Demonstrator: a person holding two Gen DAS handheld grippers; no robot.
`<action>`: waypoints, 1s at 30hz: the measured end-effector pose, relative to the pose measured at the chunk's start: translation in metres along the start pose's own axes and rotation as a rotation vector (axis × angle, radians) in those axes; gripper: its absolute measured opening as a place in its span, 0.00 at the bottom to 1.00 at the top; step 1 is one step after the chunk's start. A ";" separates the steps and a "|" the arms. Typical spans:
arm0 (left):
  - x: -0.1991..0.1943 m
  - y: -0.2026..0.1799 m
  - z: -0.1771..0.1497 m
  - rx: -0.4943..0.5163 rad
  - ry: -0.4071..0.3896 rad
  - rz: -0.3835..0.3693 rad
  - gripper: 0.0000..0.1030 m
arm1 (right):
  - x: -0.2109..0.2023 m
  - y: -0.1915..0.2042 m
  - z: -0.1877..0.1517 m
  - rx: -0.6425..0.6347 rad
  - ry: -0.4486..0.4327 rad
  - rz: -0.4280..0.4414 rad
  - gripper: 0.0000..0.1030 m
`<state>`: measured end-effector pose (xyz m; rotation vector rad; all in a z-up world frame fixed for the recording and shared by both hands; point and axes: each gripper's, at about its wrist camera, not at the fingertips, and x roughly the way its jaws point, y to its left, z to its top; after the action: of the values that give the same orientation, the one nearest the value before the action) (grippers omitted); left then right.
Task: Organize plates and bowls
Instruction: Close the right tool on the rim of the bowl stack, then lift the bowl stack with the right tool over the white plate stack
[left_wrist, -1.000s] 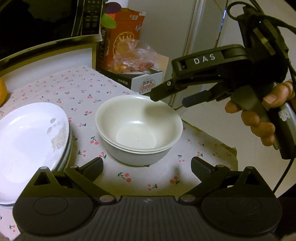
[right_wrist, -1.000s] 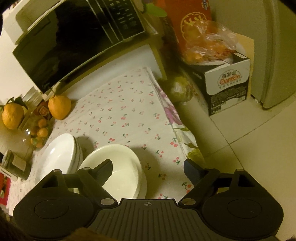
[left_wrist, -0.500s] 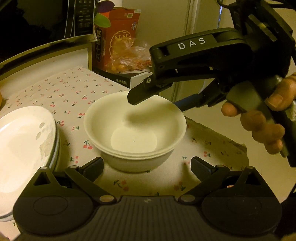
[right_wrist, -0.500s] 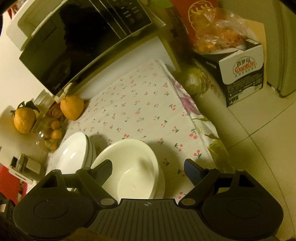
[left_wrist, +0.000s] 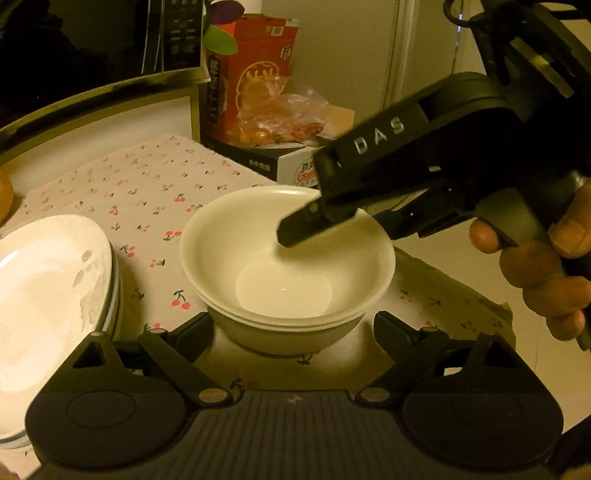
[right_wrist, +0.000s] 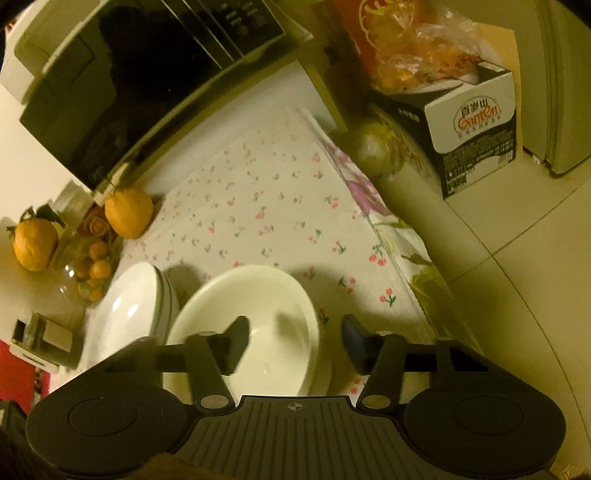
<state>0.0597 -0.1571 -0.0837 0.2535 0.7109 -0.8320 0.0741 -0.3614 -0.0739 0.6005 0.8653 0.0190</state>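
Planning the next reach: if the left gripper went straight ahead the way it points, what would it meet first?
Most likely the stacked white bowls, which sit right between the left gripper's open fingers. Depth is hard to judge through the fisheye lens.

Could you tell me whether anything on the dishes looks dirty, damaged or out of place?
Yes: the top plate of the stack left of the bowls carries pale smears along its right rim, like dried residue. The nested bowls look clean and sit level.

Stacked white ceramic bowls (left_wrist: 284, 273): glossy, smooth. White ceramic plates (left_wrist: 48, 295): glazed, shiny. Cherry-print tablecloth (right_wrist: 266, 221): matt cloth. Black plastic gripper (left_wrist: 291, 325): matt, ribbed.
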 end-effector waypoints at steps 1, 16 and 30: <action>0.002 0.001 0.001 -0.011 0.004 -0.002 0.86 | 0.001 0.000 0.000 0.001 0.006 0.000 0.37; 0.003 0.008 0.005 -0.078 0.011 -0.012 0.84 | -0.006 0.001 0.000 -0.031 -0.031 -0.007 0.26; -0.014 0.011 0.017 -0.106 -0.040 -0.025 0.83 | -0.024 0.008 0.006 -0.026 -0.081 0.032 0.26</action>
<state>0.0690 -0.1495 -0.0624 0.1322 0.7193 -0.8185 0.0645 -0.3635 -0.0499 0.5868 0.7756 0.0348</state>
